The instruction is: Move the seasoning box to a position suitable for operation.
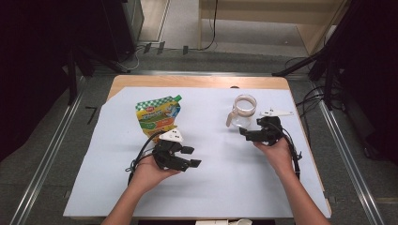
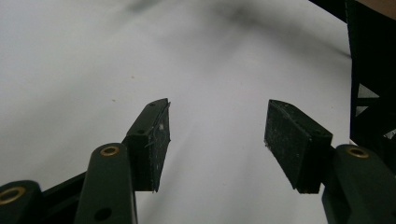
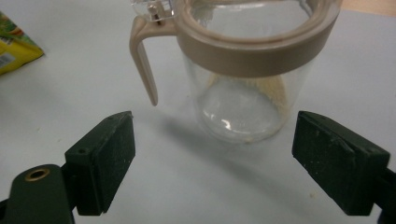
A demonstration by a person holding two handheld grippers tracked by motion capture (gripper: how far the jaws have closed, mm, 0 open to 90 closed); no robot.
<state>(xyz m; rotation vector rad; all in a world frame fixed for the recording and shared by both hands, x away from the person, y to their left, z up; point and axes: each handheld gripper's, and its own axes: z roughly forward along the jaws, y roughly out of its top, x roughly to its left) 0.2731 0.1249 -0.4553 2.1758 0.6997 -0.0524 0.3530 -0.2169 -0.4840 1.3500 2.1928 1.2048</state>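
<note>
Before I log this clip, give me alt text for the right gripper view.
A clear glass jar with a beige rim and handle stands upright on the white table cover, just beyond the open right gripper. A corner of a green and yellow pouch shows at the left edge.

Clear glass jar (image 1: 243,111), beige rim, upright; green-yellow pouch (image 1: 157,116) flat, well apart left.

Even overhead light, white sheet (image 1: 225,154) bright, room edges near black. Left gripper view soft, blurred shadows up top. Glass jar (image 3: 247,74) shows small glints, faint shadow.
</note>
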